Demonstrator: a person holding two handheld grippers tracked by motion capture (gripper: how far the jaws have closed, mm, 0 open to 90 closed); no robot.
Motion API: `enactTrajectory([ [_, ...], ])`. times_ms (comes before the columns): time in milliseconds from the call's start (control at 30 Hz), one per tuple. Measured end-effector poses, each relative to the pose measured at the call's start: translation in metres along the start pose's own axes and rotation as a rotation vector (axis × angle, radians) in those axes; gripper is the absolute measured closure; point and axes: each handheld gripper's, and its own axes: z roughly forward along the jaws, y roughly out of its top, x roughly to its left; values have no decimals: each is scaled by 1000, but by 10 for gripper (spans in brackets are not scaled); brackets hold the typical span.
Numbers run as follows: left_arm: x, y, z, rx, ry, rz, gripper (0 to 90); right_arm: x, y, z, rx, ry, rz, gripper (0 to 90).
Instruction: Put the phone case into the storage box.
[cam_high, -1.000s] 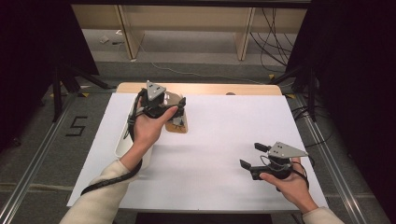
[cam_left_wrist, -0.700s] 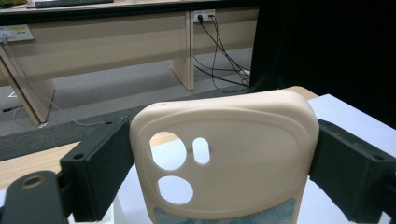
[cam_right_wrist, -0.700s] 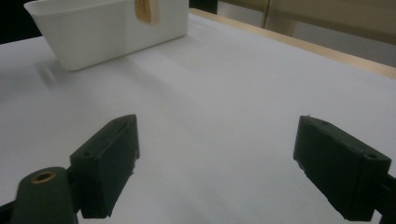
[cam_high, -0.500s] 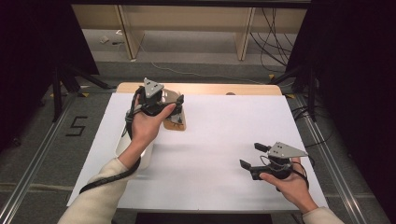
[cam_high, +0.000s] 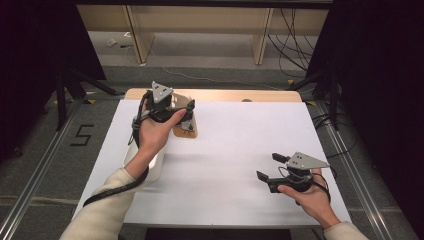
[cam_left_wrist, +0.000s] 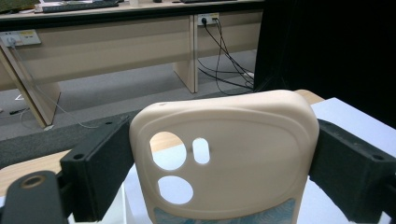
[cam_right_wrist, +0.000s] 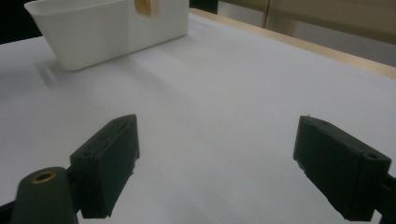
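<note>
Little has moved since the earlier frames: left hand and its load sit marginally nearer the far edge of the surface; right hand unchanged.

Item 1. Left claw (cam_high: 182, 117): held above the far left part of the white surface (cam_high: 235, 145), closed on a phone case (cam_left_wrist: 224, 158), one black jaw pressing each long side.

Item 2. Phone case: cream-coloured, upright between the jaws, camera cut-outs at its left in the left gripper view. In the high view it shows as a tan piece (cam_high: 186, 131) just beyond the hand, near the surface's far edge.

Item 3. Right claw (cam_high: 272, 166): resting low at the near right of the surface, jaws wide apart, nothing between them.

Item 4. White bin (cam_right_wrist: 107, 28): open-topped, standing at the left edge of the surface, well apart from the right claw.
</note>
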Motion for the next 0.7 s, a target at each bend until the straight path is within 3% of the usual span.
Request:
enactTrajectory([
  [700,7,6,-3,-10,13,12,110,0,0,0,2,2,1,152],
])
